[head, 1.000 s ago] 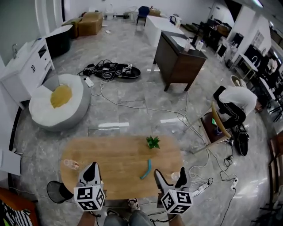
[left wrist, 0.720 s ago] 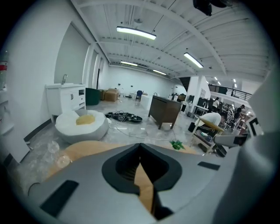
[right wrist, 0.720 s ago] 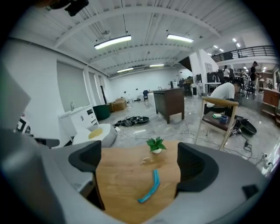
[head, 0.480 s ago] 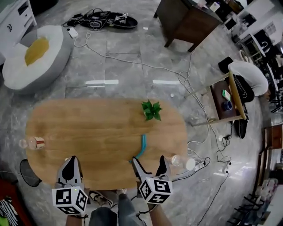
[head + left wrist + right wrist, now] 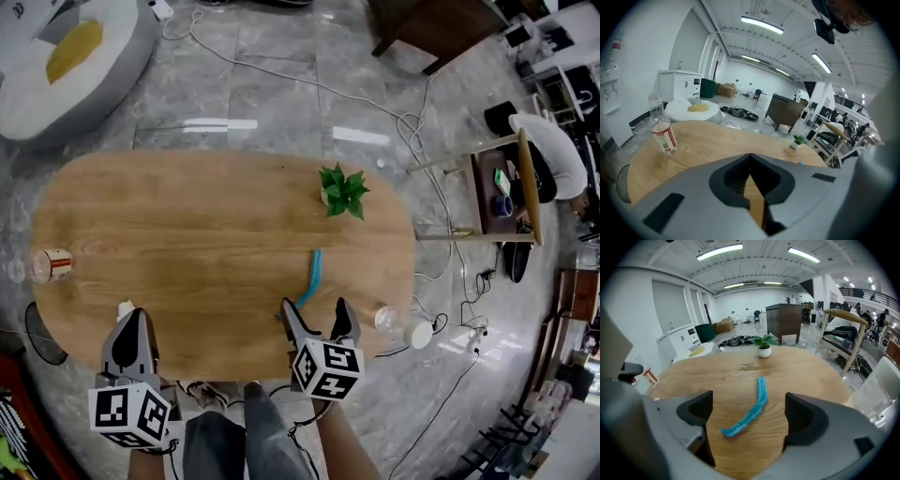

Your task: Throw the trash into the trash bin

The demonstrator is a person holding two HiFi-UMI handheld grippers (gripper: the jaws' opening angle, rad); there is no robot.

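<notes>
Blue pleated strip [image 5: 310, 278] lies just ahead of the right gripper [image 5: 315, 315], whose spread jaws have just been closing slightly on nothing. Probably light, soft and limp: pinch its near end. Left gripper [image 5: 129, 330] is pressed together, empty.

bottle [image 5: 52, 265]: left end of the table [image 5: 187, 225]
plant [image 5: 343, 190]: far right on it
strip [image 5: 310, 278]: just before the plant
bin [image 5: 41, 335]: on floor, by left end
</notes>
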